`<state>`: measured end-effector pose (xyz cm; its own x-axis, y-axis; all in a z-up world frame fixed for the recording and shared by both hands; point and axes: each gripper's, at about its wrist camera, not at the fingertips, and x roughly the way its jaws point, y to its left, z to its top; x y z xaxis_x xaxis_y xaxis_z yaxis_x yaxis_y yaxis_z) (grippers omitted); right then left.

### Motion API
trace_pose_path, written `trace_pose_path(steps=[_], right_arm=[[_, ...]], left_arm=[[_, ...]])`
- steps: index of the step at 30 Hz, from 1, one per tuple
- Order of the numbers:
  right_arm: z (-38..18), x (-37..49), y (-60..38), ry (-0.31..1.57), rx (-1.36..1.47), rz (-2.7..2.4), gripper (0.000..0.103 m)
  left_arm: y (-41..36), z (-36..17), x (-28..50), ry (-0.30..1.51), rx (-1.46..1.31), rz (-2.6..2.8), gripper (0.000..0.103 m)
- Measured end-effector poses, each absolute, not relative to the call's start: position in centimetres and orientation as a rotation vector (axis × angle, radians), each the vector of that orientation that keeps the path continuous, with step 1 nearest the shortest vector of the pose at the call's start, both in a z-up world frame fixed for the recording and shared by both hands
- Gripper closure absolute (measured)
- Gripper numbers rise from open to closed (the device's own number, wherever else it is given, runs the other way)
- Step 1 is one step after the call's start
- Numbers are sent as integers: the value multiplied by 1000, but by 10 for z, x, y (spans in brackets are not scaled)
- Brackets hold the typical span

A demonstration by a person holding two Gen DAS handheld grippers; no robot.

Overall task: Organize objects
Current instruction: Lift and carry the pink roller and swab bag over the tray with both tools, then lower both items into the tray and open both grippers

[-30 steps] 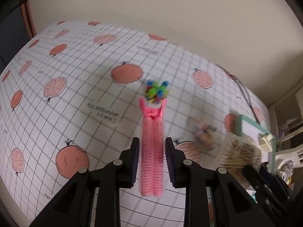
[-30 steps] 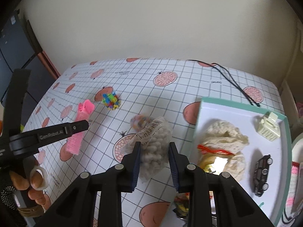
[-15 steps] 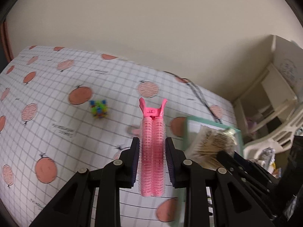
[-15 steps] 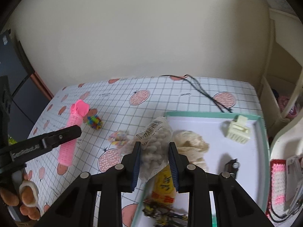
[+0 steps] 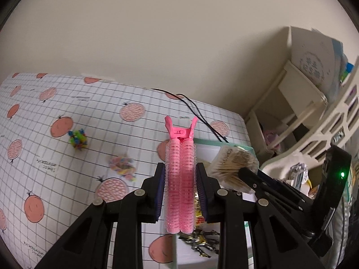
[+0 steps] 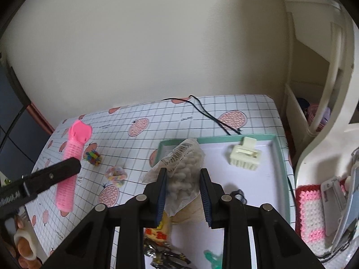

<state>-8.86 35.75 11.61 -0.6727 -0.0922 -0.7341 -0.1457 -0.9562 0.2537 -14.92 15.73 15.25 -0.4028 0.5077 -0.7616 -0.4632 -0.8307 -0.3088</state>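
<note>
The left tongs (image 5: 180,192) were clamped on a pink hair-roller clip (image 5: 180,179), its hinged end pointing forward past the fingertips. It was held above the worktop (image 5: 67,116), over the near left edge of the tray (image 6: 278,157). Left of these tongs, a multicoloured bead cluster (image 5: 78,139) and a pastel scrunchie (image 5: 122,168) lay on the checked cloth, apart from each other.

The right tongs (image 6: 182,192) gripped a clear bag of cotton swabs (image 6: 184,172), lifted over the tray's left part. Ahead and to the right of them, a cream claw clip (image 6: 245,157) lay inside the tray. Below the bag, partly hidden, were a yellow packet (image 6: 160,233) and a dark crinkled wrapper (image 6: 166,254). A black cord (image 6: 211,116) ran across the worktop beyond the tray's far rim.
</note>
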Motion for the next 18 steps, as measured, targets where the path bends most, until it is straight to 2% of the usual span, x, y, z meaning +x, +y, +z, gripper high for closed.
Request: trace_pose_path(steps=[18], right_arm=[[93, -89, 396, 504, -1285, 2706, 73]], left_arm=[[237, 103, -104, 169, -1261, 2072, 75]])
